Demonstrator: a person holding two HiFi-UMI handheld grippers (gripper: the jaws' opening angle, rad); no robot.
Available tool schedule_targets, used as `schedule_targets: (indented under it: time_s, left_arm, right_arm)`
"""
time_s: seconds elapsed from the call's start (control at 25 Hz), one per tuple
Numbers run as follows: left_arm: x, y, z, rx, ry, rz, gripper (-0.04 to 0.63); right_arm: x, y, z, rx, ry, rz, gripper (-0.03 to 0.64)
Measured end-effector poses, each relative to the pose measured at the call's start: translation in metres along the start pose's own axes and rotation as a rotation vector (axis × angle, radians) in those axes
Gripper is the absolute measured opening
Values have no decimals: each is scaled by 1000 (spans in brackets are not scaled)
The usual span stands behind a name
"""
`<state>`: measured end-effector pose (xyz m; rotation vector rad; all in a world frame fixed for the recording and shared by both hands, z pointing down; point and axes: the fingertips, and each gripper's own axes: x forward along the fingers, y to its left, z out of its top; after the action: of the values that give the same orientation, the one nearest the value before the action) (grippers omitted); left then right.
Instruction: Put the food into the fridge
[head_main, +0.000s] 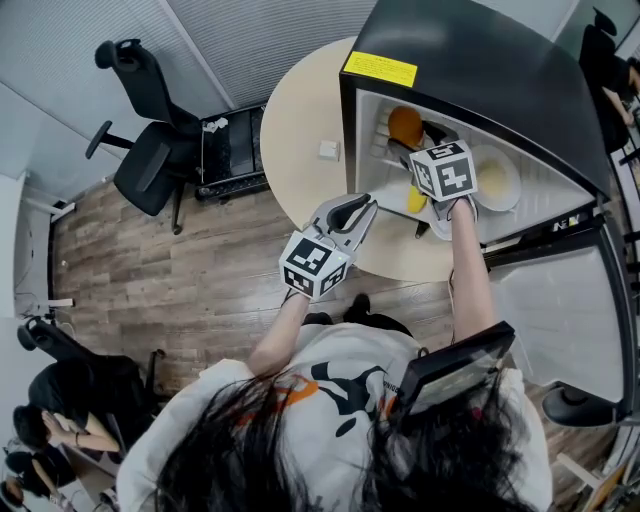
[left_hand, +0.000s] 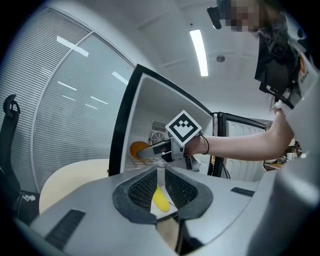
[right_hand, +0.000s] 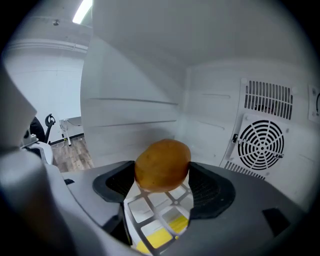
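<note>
Left gripper (left_hand: 160, 172) nearest, held outside the fridge (head_main: 470, 70), over the edge of the round counter (head_main: 298, 125). Its fingers are pressed almost together with only a slit between them, and nothing is in it.

Right gripper (right_hand: 162, 183) is inside the fridge, fingers pinching a potato (right_hand: 162, 165) by both flanks. The potato appears to hang just over the shelf grid (right_hand: 150, 212). Contact is not certain.

Step in hand, by my reading, is setting the potato down. Lower it until the grid takes the weight, then spread the fingers. A round thing may roll on bars, so seat it level, back from the front edge and clear of the white plate (head_main: 497, 180). Draw the gripper straight back out.

What each view adds:
- **Right gripper view:** alone shows the grip itself, a yellow piece of food (right_hand: 159, 236) seen through the grid, and the fan grille (right_hand: 261, 145) on the back wall.
- **Left gripper view:** gives the right gripper side-on inside the opening.
- **Head view:** alone shows the plate, the open door and how the fridge sits on the counter.
</note>
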<state>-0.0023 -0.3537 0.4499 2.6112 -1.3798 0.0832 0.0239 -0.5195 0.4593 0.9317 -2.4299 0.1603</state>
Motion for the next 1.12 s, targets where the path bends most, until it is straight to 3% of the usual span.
schedule_targets:
  time_s: [0.72, 1.12]
  left_arm:
    - [-9, 2, -2, 12, 15, -21, 41]
    - [-15, 3, 0, 18, 17, -41, 41]
  right_arm:
    - [-5, -4, 3, 76, -32, -27, 341]
    - [-61, 7, 16, 147, -184, -68, 341]
